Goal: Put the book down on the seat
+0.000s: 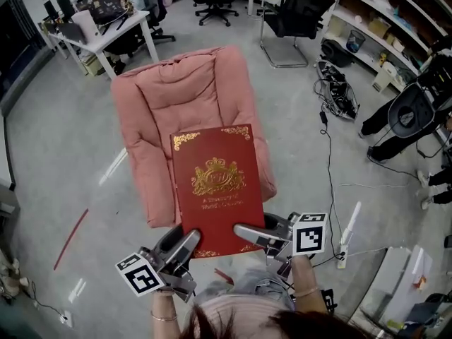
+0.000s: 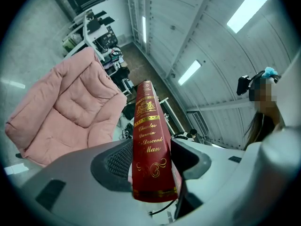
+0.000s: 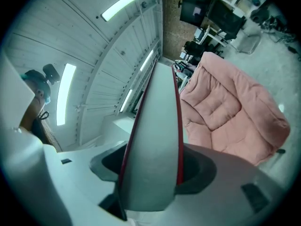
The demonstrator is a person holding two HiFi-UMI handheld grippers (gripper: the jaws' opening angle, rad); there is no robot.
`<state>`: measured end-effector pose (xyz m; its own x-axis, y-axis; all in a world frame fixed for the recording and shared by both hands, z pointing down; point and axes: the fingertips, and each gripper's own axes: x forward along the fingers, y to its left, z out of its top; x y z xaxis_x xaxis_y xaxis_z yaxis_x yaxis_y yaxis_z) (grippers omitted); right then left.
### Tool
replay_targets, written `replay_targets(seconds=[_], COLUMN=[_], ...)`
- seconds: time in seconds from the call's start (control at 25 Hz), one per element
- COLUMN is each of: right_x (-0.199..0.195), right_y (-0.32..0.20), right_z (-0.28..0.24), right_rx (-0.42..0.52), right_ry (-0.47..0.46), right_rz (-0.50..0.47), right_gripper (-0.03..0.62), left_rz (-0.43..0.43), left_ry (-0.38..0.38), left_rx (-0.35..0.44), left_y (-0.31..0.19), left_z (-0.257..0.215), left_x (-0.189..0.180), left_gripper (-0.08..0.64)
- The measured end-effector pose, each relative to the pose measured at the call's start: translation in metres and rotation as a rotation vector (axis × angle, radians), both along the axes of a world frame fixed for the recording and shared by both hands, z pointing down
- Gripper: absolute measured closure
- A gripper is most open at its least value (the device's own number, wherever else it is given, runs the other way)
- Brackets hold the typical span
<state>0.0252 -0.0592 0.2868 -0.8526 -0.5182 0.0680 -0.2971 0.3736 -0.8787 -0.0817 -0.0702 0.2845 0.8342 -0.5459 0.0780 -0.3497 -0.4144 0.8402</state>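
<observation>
Above the front of the pink armchair (image 1: 185, 94) we hold the red book (image 1: 214, 189) flat in the air, cover up, with its gold crest and corner ornaments facing us. From the head view its far edge lies over the armchair's seat, and its near edge reaches out past the seat's front toward us. It is not yet resting on the cushion.

Our left tool (image 1: 185, 249) is clenched on the book's near corner on the spine side. In the left gripper view the spine stands upright between the two jaws, its gilt lettering legible and both pads pressed against the covers. Our right tool (image 1: 256, 236) grasps the opposite near corner. In the right gripper view the pale page edge fills the gap between its jaws, with a red cover on either side. Both tools sit just in front of the armchair.

Behind the armchair and to its left stands a white counter (image 1: 106, 30) carrying a laptop and other gear. Behind it to the right is a black office chair (image 1: 296, 16). Further right of the armchair, cables (image 1: 337, 94) lie tangled on the grey floor (image 1: 56, 154).
</observation>
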Motion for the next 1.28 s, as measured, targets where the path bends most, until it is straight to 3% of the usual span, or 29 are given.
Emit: replay_targets(seconds=[0.16,0.72,1.28], right_x=[0.006,0.000,-0.001], right_y=[-0.011,-0.064,-0.099], right_z=[0.021,0.090,0.161], right_rx=[-0.028,-0.162,-0.256], right_ry=[0.000,0.023,0.005], right_rz=[-0.015,-0.097,-0.105], right_gripper=[0.298,0.298,0.299], left_rz=[-0.015,-0.107,-0.151], left_ry=[-0.012,0.016,0.015], left_rx=[-0.016,-0.191,-0.306], left_y=[-0.010,-0.050,-0.080], left_z=[0.020,0.096,0.168], left_x=[0.006,0.000,-0.002], left_gripper=[0.307,0.307,0.307])
